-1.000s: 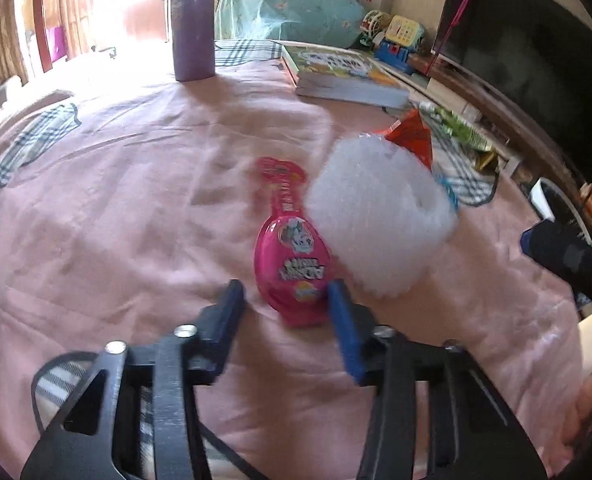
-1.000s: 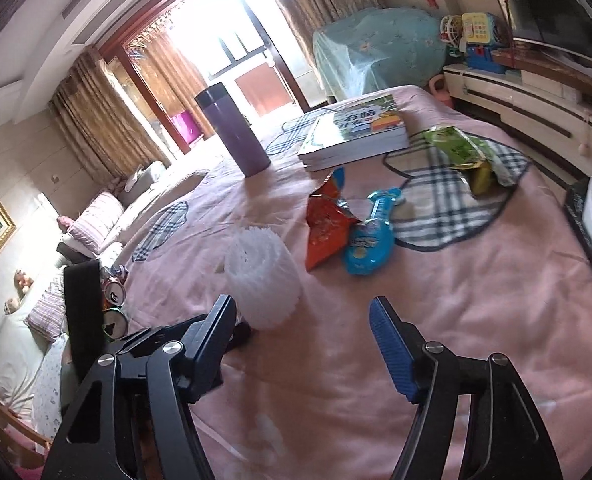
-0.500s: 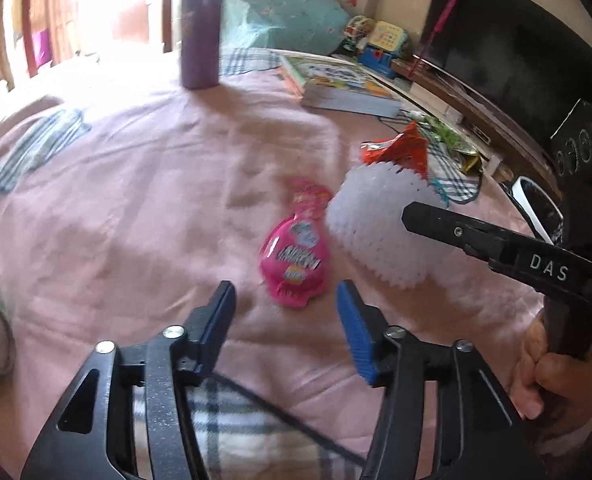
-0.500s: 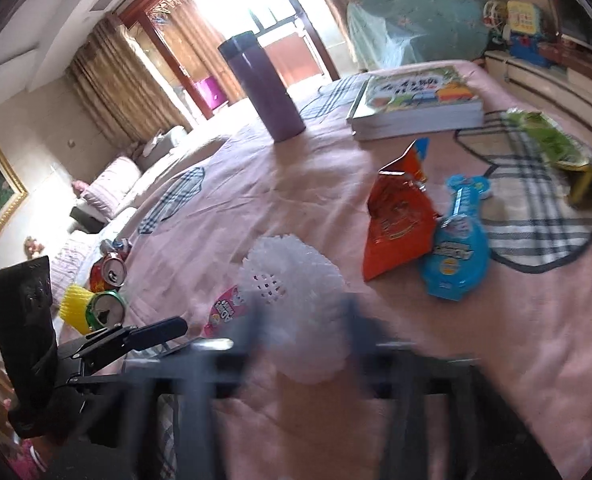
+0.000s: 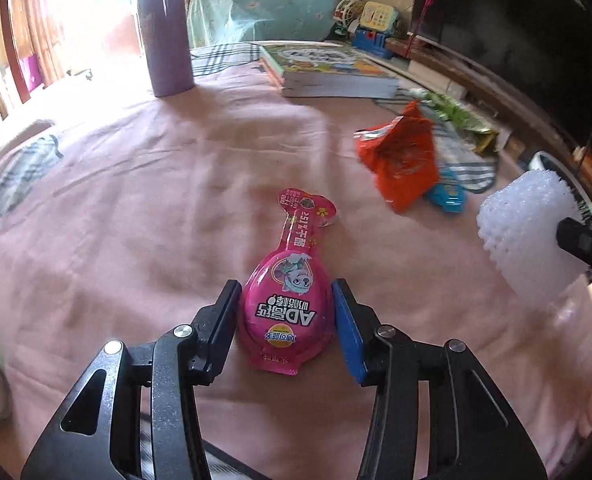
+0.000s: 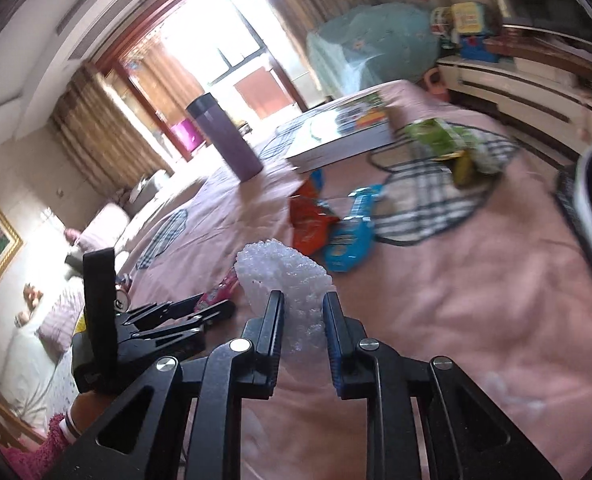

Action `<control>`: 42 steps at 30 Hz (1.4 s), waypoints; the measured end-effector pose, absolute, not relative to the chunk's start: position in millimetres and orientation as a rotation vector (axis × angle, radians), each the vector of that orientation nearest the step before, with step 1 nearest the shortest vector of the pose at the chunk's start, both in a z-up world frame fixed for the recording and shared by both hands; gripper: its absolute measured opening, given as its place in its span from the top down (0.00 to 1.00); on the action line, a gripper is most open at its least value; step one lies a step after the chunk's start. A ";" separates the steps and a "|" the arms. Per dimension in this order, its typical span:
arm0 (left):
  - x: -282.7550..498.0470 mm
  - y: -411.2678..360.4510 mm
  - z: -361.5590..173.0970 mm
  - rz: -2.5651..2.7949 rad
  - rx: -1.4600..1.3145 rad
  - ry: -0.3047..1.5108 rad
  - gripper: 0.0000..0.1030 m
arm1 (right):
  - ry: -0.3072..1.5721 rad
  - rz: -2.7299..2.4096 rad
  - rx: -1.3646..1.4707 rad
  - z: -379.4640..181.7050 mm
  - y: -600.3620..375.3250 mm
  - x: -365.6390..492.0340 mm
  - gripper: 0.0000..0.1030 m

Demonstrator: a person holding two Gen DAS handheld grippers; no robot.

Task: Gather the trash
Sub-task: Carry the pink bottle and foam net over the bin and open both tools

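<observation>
The pink packet (image 5: 286,312), marked "AD", is bracketed on the pink bed cover (image 5: 136,208) by the open left gripper (image 5: 286,300). The white foam net (image 6: 286,280) is clamped in the right gripper (image 6: 303,308) and held to the right.

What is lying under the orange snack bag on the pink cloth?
A blue drink pouch lies beside and partly under the orange snack bag, both on the pink cloth. The left wrist view shows only the pouch's end poking out; anything else under the bag is hidden.
</observation>
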State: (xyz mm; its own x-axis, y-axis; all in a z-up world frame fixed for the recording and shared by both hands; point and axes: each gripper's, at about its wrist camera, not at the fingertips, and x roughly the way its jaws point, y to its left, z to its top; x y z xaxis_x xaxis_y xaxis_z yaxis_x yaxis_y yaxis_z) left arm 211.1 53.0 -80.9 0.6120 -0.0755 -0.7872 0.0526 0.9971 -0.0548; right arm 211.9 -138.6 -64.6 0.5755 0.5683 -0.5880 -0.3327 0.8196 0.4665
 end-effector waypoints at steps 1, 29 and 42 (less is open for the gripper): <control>205.6 48.9 -76.9 -0.093 -0.046 0.901 0.56 | 0.786 0.521 0.318 -63.0 -144.8 208.2 0.81; 183.1 -169.5 -13.6 -0.492 0.048 0.771 0.56 | 0.606 0.146 0.468 -32.5 -345.7 143.7 0.81; 210.7 -226.9 -2.7 -0.558 0.099 0.762 0.56 | 0.566 0.088 0.473 -26.5 -380.8 156.8 0.81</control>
